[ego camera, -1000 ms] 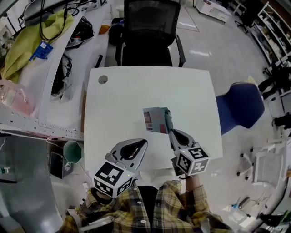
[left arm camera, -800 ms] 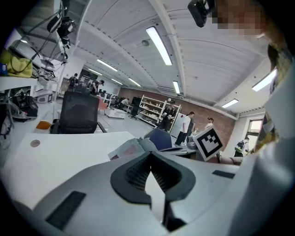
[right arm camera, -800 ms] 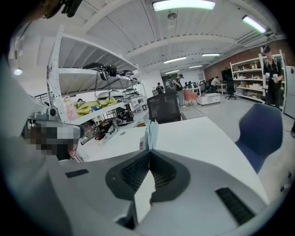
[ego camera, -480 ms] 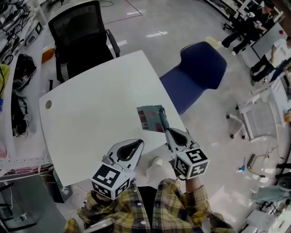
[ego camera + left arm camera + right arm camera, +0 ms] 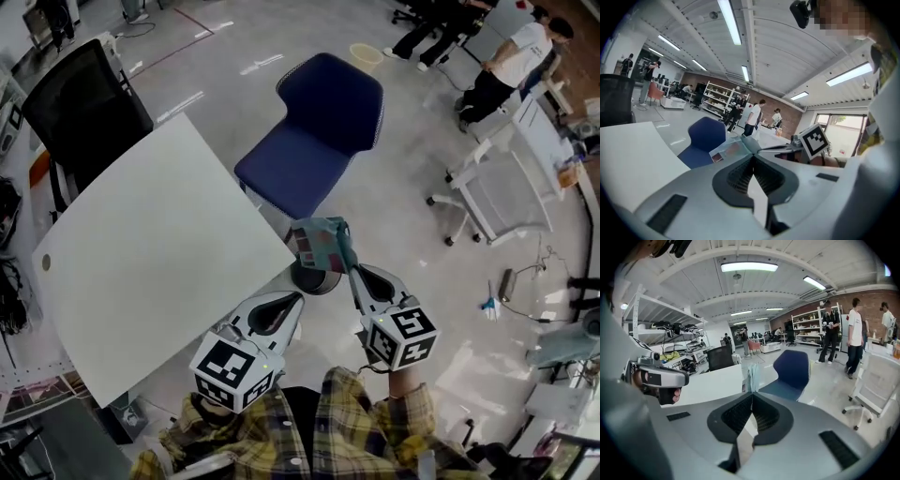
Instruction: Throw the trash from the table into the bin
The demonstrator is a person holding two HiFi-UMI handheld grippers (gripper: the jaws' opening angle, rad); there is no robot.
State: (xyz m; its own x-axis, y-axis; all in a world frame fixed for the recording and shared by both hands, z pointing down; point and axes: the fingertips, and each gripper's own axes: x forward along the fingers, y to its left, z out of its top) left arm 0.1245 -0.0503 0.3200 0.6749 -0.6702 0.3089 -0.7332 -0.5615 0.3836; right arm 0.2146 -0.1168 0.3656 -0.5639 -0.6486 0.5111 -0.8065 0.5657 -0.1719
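**While the wrapper hangs by one edge, a drop short of the bin is the worry**

Because the right gripper [image 5: 353,270] has its fingers pressed together on only the near edge of the wrapper [image 5: 317,246], most of that flat, light packet sticks out ahead of the fingertips with nothing under it. It is clear of the desk [image 5: 141,272], whose corner lies just left of the fingers, and hangs over open floor [image 5: 403,216]. From where I stand, that thin pinch looks like the weak spot. A quick swing or a twist of the wrist could let the packet slide out, and something so light would not fall straight.

Just below and ahead of the fingers sits a dark round thing [image 5: 314,279]. I cannot tell whether it is the bin or the foot of the blue chair [image 5: 314,141] beyond. Letting go over the wrong one would leave the trash on the floor.

The left gripper [image 5: 298,296], just beside the right, has its fingers closed with nothing between them, so it offers no backup if the wrapper slips. Its tips are near enough that a careless swing could knock the packet loose.
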